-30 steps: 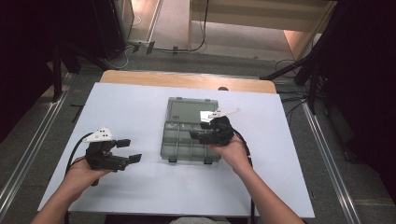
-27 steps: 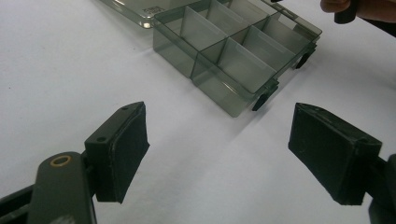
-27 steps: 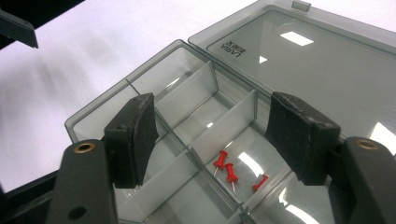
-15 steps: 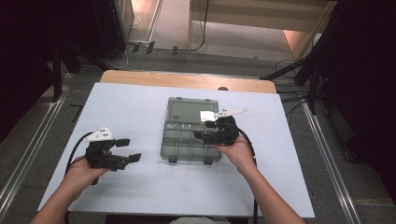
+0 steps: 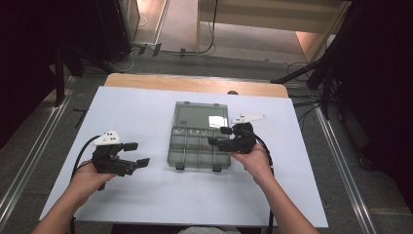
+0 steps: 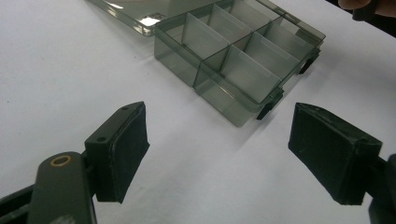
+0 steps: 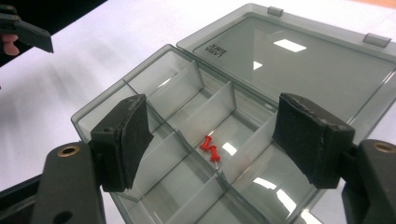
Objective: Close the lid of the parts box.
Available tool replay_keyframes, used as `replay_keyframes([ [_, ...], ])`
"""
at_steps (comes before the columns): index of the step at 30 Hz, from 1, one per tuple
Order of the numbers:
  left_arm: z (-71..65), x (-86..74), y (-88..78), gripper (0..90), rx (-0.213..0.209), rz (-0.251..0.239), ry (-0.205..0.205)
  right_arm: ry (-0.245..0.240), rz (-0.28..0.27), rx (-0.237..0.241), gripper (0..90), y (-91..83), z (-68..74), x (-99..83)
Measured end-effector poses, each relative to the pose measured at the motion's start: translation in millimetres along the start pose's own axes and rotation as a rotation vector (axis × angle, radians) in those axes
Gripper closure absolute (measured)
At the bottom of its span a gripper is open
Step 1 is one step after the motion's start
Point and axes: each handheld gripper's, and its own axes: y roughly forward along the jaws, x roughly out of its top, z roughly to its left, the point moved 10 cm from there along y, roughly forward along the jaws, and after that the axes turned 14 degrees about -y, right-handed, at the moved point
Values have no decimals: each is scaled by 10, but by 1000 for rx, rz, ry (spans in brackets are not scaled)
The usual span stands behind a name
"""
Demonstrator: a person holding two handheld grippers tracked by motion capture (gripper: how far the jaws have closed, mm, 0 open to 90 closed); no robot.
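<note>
White table [image 5: 146, 112], right hand-held gripper [image 7: 212, 140] jaws just opening wide above red pushpins [image 7: 209, 149] in organizer box [image 7: 154, 86].

Left gripper [image 5: 136, 154] jaws wide apart, empty; right gripper [image 5: 219, 136] jaws just opened, empty.

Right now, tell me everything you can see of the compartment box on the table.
The compartment box is smoky grey see-through plastic, lying open on the white table. Its lid is folded back flat on the far side, with two small tabs on its outer edge. Thin dividers split the tray into rows of compartments, and two dark latches sit on the near wall. One compartment holds two red push pins; the others look empty. The right gripper hangs over the tray, jaws wide, not touching it.
</note>
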Motion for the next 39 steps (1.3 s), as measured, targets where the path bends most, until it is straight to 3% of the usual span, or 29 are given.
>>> replay_keyframes([
  [3,-11,17,16,194,-2,0,-4,2,-1,-5,273,-32,-13,-17],
  [6,-32,46,22,194,-18,9,-40,5,7,-10,273,-50,-25,-42],
  [9,-35,75,33,194,-12,3,-27,11,6,-16,273,-68,-39,-51],
  [12,-51,107,59,193,-39,4,-60,8,12,-26,274,-85,-61,-71],
  [15,-64,137,78,193,-37,-4,-43,10,15,-32,274,-108,-71,-90],
  [20,-76,182,140,194,-22,-13,-52,16,13,-43,273,-137,-89,-109],
  [24,-108,242,197,195,-32,-30,-56,23,19,-48,273,-165,-96,-146],
  [30,-100,317,303,195,-18,-16,-34,40,14,-57,273,-211,-138,-176],
  [39,-91,458,441,195,-13,-6,-60,49,21,-74,279,-202,-244,-133],
])
